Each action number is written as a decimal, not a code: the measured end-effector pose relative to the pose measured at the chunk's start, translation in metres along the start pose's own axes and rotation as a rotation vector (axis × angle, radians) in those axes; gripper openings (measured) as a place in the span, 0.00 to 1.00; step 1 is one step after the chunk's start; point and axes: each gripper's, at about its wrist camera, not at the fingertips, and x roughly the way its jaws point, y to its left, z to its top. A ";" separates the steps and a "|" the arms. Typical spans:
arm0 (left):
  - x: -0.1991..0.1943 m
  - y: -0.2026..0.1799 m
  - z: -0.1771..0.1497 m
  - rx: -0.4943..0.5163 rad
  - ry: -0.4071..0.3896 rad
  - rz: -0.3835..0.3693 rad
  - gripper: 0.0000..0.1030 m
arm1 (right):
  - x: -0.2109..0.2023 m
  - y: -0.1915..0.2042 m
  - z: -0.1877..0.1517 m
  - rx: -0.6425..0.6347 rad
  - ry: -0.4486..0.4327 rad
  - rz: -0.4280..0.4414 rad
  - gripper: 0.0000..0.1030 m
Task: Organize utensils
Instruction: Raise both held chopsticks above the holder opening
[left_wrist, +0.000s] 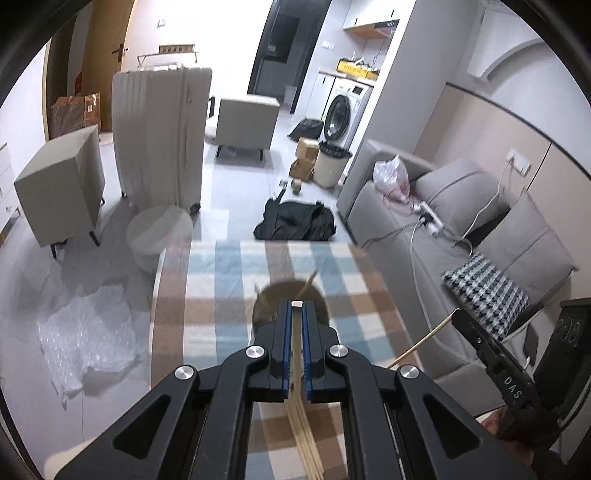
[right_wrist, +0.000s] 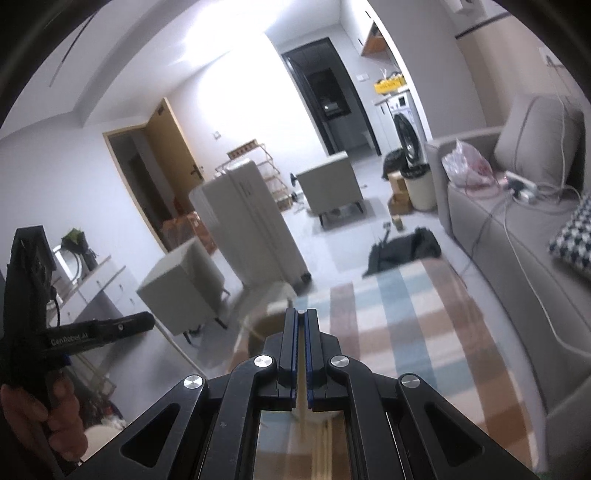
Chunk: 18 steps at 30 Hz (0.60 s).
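Right gripper (right_wrist: 301, 321) clamped on chopstick (right_wrist: 302, 354)

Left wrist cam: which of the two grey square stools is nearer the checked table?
The left stool, beside the white suitcase; the other stool stands farther back, toward the washing machine.

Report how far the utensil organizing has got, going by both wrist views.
Done: some chopsticks already stand in the round holder on the checked tablecloth. In hand: the left gripper is shut on a bundle of chopsticks; the right gripper is shut on a chopstick. Left: both loads are not yet in the holder. Other loose utensils are not visible.
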 end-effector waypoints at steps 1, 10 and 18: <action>-0.002 -0.001 0.009 0.002 -0.012 -0.006 0.01 | 0.001 0.003 0.007 -0.005 -0.008 0.002 0.02; 0.007 -0.006 0.060 0.031 -0.072 -0.021 0.01 | 0.030 0.028 0.072 -0.075 -0.052 0.031 0.02; 0.041 0.001 0.076 0.057 -0.061 -0.010 0.01 | 0.073 0.040 0.089 -0.136 -0.034 0.034 0.02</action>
